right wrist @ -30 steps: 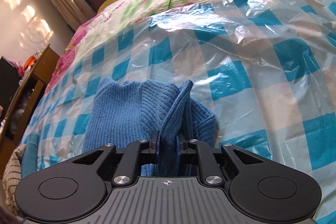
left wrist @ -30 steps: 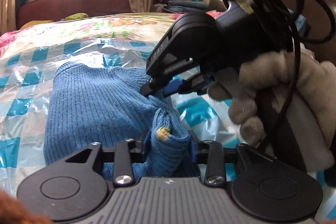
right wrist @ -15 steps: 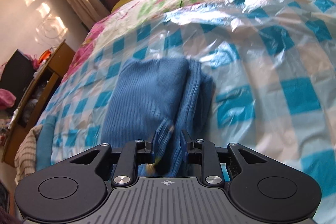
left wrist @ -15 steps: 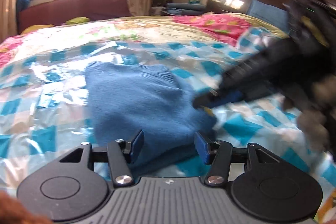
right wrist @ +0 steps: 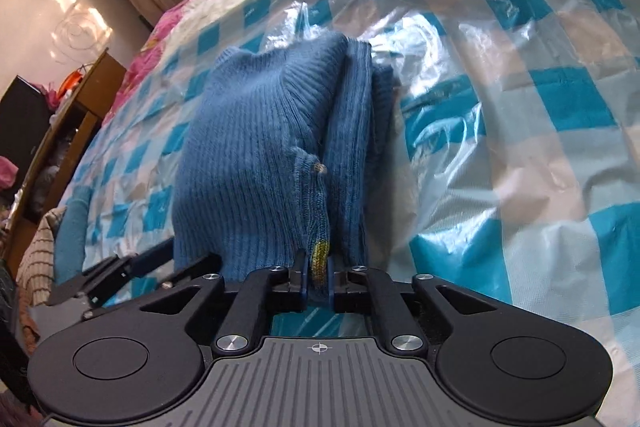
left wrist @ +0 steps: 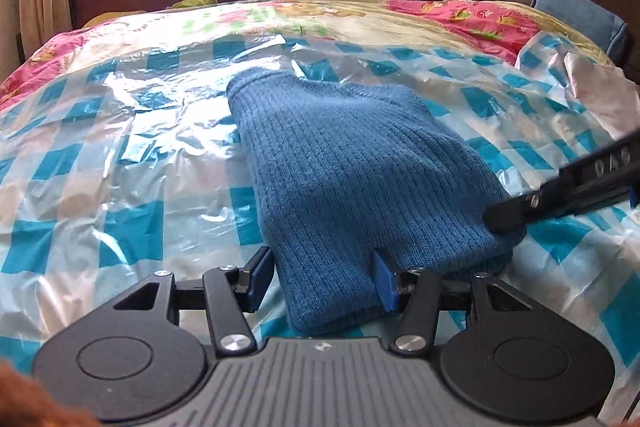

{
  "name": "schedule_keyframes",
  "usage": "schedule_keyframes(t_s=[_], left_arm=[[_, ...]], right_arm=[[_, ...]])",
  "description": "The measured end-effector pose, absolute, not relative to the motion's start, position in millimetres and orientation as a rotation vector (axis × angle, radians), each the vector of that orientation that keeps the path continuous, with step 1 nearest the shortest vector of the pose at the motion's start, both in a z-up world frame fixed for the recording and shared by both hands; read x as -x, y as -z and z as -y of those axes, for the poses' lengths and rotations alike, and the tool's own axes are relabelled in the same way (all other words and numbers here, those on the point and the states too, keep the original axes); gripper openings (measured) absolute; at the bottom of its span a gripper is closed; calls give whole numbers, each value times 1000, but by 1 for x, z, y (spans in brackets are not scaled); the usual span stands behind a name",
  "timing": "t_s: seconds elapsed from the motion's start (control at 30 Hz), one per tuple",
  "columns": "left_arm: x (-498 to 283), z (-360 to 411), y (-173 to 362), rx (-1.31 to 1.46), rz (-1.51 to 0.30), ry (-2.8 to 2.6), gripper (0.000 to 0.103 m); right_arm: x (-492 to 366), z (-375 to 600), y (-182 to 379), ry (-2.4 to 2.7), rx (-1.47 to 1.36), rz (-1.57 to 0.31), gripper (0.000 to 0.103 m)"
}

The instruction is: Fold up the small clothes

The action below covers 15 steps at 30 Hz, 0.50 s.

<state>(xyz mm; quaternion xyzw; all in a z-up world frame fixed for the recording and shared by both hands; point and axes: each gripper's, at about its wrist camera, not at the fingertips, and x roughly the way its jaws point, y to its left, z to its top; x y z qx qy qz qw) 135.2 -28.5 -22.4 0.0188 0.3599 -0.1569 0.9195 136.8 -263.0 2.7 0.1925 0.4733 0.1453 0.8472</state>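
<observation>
left gripper (left wrist: pixel 322 281) half open — astride blue knit garment (left wrist: pixel 360 179), right gripper (right wrist: pixel 318 275) closing on its edge

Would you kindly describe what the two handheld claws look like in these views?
Both are matte black. The left claw has blue pads, silver screws and a ribbed grey body with two round discs. The right claw matches it, with a small crosshair mark; seen from the left view it carries pale lettering on its finger.

Blue knit (left wrist: pixel 352 163) btwn open left gripper (left wrist: pixel 320 281) pads.
</observation>
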Motion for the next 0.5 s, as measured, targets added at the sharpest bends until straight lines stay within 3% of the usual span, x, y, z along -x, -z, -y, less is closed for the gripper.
schedule_keyframes(t_s=[0.1, 0.23, 0.5], left_arm=[[-136, 27, 14, -32, -716, 330, 56], [-142, 27, 7, -32, -687, 321, 56], [-156, 28, 3, -18, -663, 303, 56]], right_arm=[[-142, 268, -26, -296, -410, -922, 19], [-172, 268, -32, -244, -419, -854, 34], [-232, 248, 1, -216, -457, -881, 33]])
